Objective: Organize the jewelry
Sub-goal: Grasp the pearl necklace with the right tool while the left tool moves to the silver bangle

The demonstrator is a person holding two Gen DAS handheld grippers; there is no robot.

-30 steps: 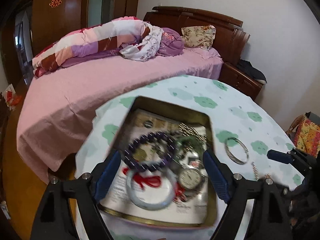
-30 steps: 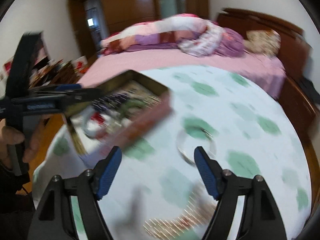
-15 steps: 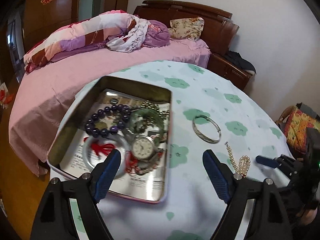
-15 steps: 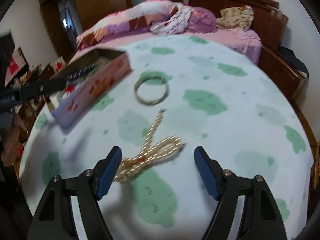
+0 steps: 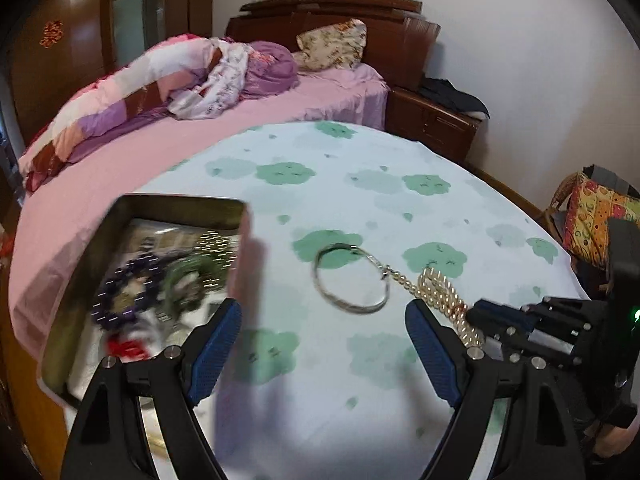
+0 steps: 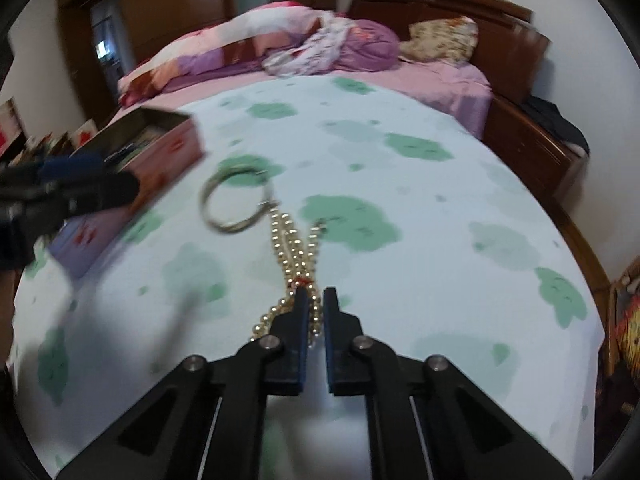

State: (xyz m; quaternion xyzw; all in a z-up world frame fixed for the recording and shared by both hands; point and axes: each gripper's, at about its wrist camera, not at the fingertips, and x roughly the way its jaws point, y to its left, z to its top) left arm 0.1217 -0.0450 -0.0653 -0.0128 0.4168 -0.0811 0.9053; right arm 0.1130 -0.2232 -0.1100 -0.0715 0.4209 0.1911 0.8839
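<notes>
A: Pinching the pearl necklace [image 6: 297, 257] near its red tie, our right gripper [image 6: 315, 300] has its jaws drawn almost together, with strands running between them. We judge it is clamped on the bunch, low against the worktop [image 6: 420, 240], so the loose loops come up as one piece rather than trailing.

B: And our left gripper [image 5: 324, 332]? We read it as wide open and holding nothing, hovering between the tin [image 5: 132, 264] and the silver bangle [image 5: 350, 276]. We'd guess it waits there to take the bangle, since that is the only other piece outside the tin.

A: Agreed. The tin sits at the left edge of the worktop and already carries a purple bead bracelet [image 5: 128, 292] and greenish pieces, though blur hides the detail. So the pearls lie on the cloth to the right of the bangle, well apart from the tin.

B: What stands in our way? The necklace's far end touches the bangle's clasp; in the right wrist view it looks as if it may overlap it. Lifting the pearls could drag the bangle along.

A: Also, the left gripper hangs over the route to the tin, so we must mind a clash. The bed [image 6: 440, 76] behind is well clear of us.
</notes>
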